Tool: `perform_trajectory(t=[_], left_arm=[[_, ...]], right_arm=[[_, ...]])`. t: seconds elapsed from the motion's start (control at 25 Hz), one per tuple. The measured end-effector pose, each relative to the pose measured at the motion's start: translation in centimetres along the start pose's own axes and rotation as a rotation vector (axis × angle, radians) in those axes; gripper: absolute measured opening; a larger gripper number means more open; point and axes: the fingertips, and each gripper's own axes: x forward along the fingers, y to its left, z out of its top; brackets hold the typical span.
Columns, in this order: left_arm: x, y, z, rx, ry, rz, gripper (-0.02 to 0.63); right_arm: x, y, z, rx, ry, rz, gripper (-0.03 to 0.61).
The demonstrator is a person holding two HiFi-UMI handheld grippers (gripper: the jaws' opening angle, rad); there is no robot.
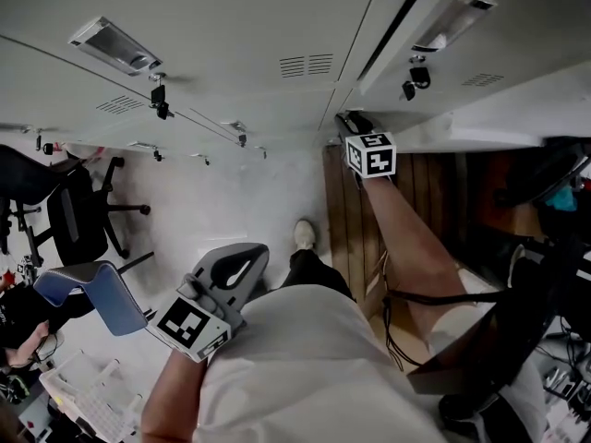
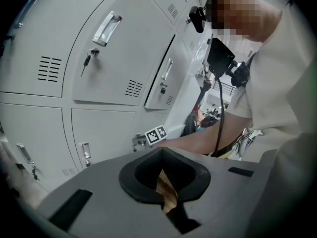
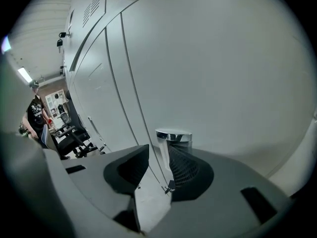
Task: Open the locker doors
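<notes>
My right gripper view shows what the head view hides: the chrome handle (image 3: 174, 135) of the locker door (image 3: 213, 68) stands between the right gripper's (image 3: 158, 155) narrowly parted jaws, against the right-hand pad and clear of the other. In the head view that gripper (image 1: 355, 123) covers the handle. The left gripper (image 2: 162, 151), pinched closed and empty, hangs well back from the handle, by my waist.
</notes>
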Motion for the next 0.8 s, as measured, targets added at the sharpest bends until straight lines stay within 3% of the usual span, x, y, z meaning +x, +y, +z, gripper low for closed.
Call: perform_trajectory(t=[0.8], left_arm=[[-0.2, -1.0, -0.3, 0.048, 0.002, -0.042, 0.009]], right_arm=[[-3.9, 1.2, -2.7, 0.163, -0.024, -0.134, 0.106]])
